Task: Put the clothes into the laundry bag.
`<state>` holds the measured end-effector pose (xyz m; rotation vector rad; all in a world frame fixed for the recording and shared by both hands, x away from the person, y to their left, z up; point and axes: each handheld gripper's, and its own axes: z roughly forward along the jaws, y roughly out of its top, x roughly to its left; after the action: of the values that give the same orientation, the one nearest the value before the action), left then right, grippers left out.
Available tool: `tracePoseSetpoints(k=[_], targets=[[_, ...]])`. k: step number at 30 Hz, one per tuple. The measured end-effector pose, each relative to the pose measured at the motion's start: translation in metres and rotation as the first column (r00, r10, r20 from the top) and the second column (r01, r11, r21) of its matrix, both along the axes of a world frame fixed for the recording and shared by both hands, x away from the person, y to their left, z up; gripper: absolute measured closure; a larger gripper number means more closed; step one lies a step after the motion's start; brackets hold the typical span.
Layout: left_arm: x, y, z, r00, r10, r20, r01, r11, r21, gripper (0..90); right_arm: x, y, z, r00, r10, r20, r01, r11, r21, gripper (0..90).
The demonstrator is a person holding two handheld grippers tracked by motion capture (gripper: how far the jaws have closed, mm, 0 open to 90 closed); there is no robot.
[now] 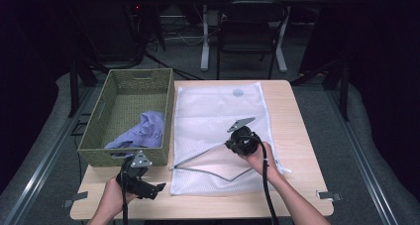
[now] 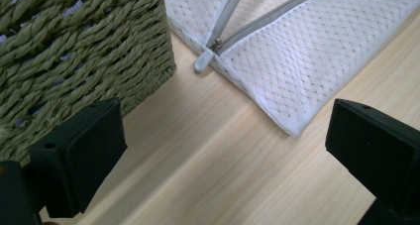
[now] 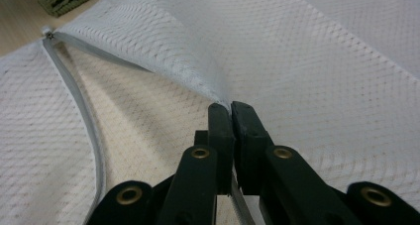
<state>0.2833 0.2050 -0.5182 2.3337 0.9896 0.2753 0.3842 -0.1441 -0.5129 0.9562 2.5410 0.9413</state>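
Observation:
A white mesh laundry bag (image 1: 218, 111) lies flat on the wooden table (image 1: 297, 136), its grey zipper (image 1: 208, 171) undone along the near edge. My right gripper (image 1: 229, 145) is shut on the upper flap of the bag's opening (image 3: 198, 71) and holds it raised off the lower layer; the right gripper (image 3: 231, 109) pinches the mesh at the zipper edge. My left gripper (image 1: 157, 189) is open near the table's front left, with nothing between the jaws. The left gripper (image 2: 223, 150) points at bare wood between the basket (image 2: 84, 51) and the bag's corner (image 2: 297, 66), near the zipper pull (image 2: 204, 61).
A green woven basket (image 1: 163, 111) stands left of the bag and holds a lavender cloth (image 1: 143, 131). A dark chair (image 1: 250, 31) and table legs stand beyond the far edge. Bare wood shows along the table's front edge (image 1: 223, 205).

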Motion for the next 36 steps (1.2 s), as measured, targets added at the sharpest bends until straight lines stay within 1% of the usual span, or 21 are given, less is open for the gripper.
tracePoseSetpoints(k=[3,4,5,6,7,8,10,11,16,17,18,22,26,27,30,33,36], targets=[[-0.003,0.001,0.005,1.0,-0.001,-0.005,0.001,1.0,-0.003,2.8,-0.001,-0.001,0.004,0.9998,-0.021,0.004,0.021,1.0,0.01,87.9],[-0.005,0.0,0.007,1.0,0.008,-0.004,-0.008,0.9999,-0.01,2.4,-0.002,-0.001,0.005,0.9998,-0.017,0.01,0.017,1.0,0.011,88.0],[-0.005,0.001,0.009,1.0,0.004,-0.003,-0.004,1.0,-0.003,1.5,-0.003,-0.001,0.006,0.9998,-0.015,0.013,0.014,1.0,0.014,88.0],[-0.007,0.002,0.012,0.9999,0.01,-0.005,-0.01,0.9999,-0.01,0.6,-0.003,-0.001,0.007,0.9998,-0.011,0.017,0.011,1.0,0.016,88.0],[-0.007,0.003,0.014,0.9998,0.017,-0.006,-0.017,0.9998,-0.007,0.4,-0.004,-0.001,0.008,0.9998,-0.011,0.019,0.011,1.0,0.017,87.9],[-0.008,0.003,0.016,0.9996,0.028,-0.003,-0.028,0.9996,-0.011,0.4,-0.004,0.0,0.009,0.9997,-0.013,0.021,0.012,1.0,0.023,87.9],[-0.006,0.006,0.021,0.9994,0.033,-0.009,-0.033,0.9991,-0.024,0.3,-0.005,-0.001,0.011,0.9997,-0.011,0.022,0.01,1.0,0.025,88.0],[-0.006,0.007,0.024,0.999,0.044,-0.009,-0.044,0.9984,-0.034,0.3,-0.005,-0.001,0.012,0.9996,-0.011,0.025,0.01,1.0,0.023,87.9],[-0.002,0.012,0.043,0.9986,0.049,0.018,-0.047,0.9967,-0.067,0.3,-0.007,-0.001,0.014,0.9994,-0.014,0.032,0.013,1.0,0.022,88.0],[0.0,0.014,0.047,0.999,0.043,0.016,-0.041,0.9966,-0.071,0.3,-0.007,-0.001,0.014,0.9993,-0.014,0.034,0.013,1.0,0.022,88.0],[0.001,0.015,0.051,0.9985,0.05,0.024,-0.048,0.996,-0.076,0.2,-0.007,-0.001,0.015,0.9993,-0.014,0.035,0.014,1.0,0.023,88.0],[0.01,0.019,0.064,0.996,0.068,0.059,-0.064,0.9957,-0.066,0.3,-0.004,-0.003,0.013,0.9996,-0.013,0.024,0.013,1.0,0.024,87.9],[0.023,0.022,0.077,0.9955,0.073,0.061,-0.071,0.9967,-0.041,0.3,-0.003,-0.003,0.011,0.9995,-0.024,0.02,0.024,1.0,0.017,88.0],[0.027,0.023,0.081,0.9953,0.076,0.059,-0.074,0.9968,-0.03,0.2,-0.003,-0.003,0.011,0.9994,-0.025,0.022,0.025,1.0,0.016,87.9],[0.04,0.027,0.089,0.9953,0.084,0.048,-0.083,0.9964,-0.017,0.2,-0.003,-0.002,0.012,0.9994,-0.023,0.026,0.022,1.0,0.015,87.9],[0.055,0.031,0.094,0.9952,0.093,0.031,-0.093,0.9957,-0.009,0.2,-0.002,-0.003,0.011,0.9995,-0.023,0.023,0.022,1.0,0.015,87.9],[0.071,0.032,0.096,0.9963,0.085,0.017,-0.085,0.9964,-0.002,0.2,-0.002,-0.004,0.011,0.9995,-0.026,0.02,0.026,1.0,0.018,87.9]])
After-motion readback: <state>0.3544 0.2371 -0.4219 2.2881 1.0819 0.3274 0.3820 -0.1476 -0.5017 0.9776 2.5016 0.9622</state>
